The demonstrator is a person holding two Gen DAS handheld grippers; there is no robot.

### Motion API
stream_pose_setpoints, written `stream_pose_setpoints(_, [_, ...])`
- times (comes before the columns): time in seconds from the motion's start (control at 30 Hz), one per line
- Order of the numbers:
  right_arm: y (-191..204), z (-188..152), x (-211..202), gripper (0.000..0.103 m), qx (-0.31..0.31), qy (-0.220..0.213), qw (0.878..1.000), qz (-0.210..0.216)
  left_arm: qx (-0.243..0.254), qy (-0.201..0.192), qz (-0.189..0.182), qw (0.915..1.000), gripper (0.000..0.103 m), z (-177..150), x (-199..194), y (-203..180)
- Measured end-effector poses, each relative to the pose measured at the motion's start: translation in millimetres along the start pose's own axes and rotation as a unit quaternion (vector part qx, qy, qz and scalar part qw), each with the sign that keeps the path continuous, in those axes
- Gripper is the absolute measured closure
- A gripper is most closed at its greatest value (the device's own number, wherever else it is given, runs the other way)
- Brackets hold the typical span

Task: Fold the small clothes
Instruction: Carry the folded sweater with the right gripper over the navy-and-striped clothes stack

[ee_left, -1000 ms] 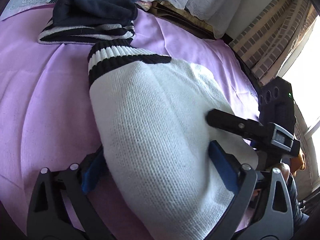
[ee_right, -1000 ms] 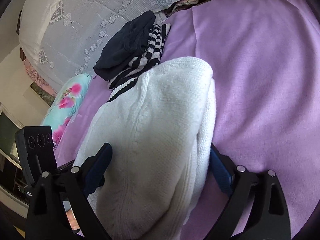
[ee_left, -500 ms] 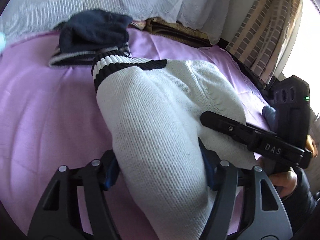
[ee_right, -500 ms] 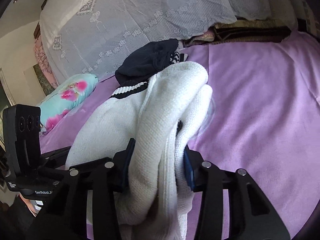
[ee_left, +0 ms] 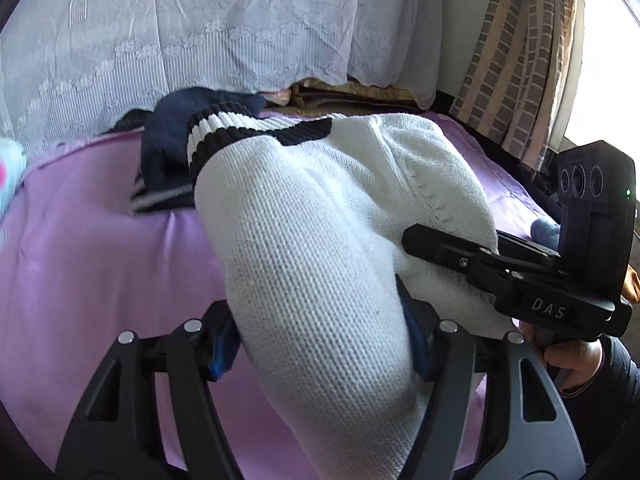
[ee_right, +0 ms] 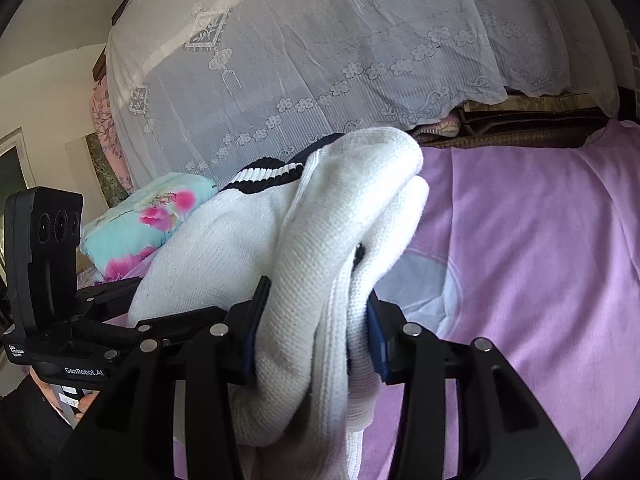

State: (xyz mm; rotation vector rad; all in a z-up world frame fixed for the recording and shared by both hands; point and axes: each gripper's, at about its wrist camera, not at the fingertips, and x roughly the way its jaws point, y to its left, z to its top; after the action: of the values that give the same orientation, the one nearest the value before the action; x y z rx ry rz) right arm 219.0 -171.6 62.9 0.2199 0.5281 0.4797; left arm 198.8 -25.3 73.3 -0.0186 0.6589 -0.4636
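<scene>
A purple bedsheet (ee_left: 80,248) is spread over the bed. Behind it, a white lace cover (ee_right: 320,60) is draped. A turquoise pillow with pink flowers (ee_right: 148,216) is seen at the left, and a brick-patterned curtain (ee_left: 520,60) at the right.

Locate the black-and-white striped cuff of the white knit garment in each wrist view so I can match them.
Left wrist: the striped cuff sits upper centre-left, at the far end of the white knit garment.
Right wrist: the cuff peeks out left of centre, behind the bunched fold.
Shared landmark: the lace curtain behind.
</scene>
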Motion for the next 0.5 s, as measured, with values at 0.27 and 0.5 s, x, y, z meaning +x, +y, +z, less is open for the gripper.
stream_pose_setpoints(0.27, [10, 20, 26, 0.059, 0.012, 0.001, 1.0, 0.022, -0.016, -0.005, 0.01, 0.9998, 0.036, 26, 1, 34])
stream_pose_setpoints(0.5, [18, 0, 42, 0.059, 0.027, 0.045, 0.998, 0.039, -0.029, 0.009, 0.01, 0.9995, 0.036, 15, -5, 53])
